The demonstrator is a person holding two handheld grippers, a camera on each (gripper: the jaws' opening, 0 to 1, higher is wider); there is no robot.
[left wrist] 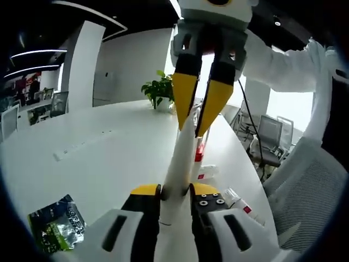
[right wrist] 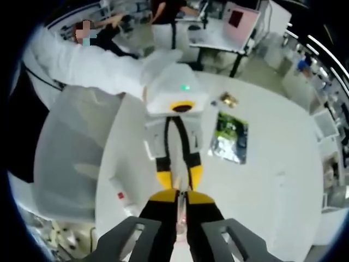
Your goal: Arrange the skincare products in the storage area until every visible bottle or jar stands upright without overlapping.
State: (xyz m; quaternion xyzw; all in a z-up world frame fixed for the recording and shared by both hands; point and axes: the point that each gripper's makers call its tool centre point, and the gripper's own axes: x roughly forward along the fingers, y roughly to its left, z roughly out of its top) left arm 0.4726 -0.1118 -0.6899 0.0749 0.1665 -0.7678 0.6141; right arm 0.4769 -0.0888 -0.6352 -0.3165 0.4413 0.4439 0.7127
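A long white tube (left wrist: 177, 164) is held above the white table (left wrist: 109, 153). My left gripper (left wrist: 174, 191) is shut on its near end. My right gripper (left wrist: 192, 130) reaches in from above, its yellow fingers closed on the tube's far end. In the right gripper view, my right gripper (right wrist: 181, 196) and the left gripper (right wrist: 180, 184) meet tip to tip with the tube (right wrist: 180, 214) between them. Small white bottles with red marks (left wrist: 200, 153) lie on the table past the tube, and another (left wrist: 240, 203) lies near the right edge.
A green and black foil packet (left wrist: 54, 225) lies at the table's near left, also seen as the packet (right wrist: 230, 136). A potted plant (left wrist: 158, 90) stands at the far end. Mesh office chairs (left wrist: 305, 185) line the right edge. A small gold item (right wrist: 228, 99) lies beyond the packet.
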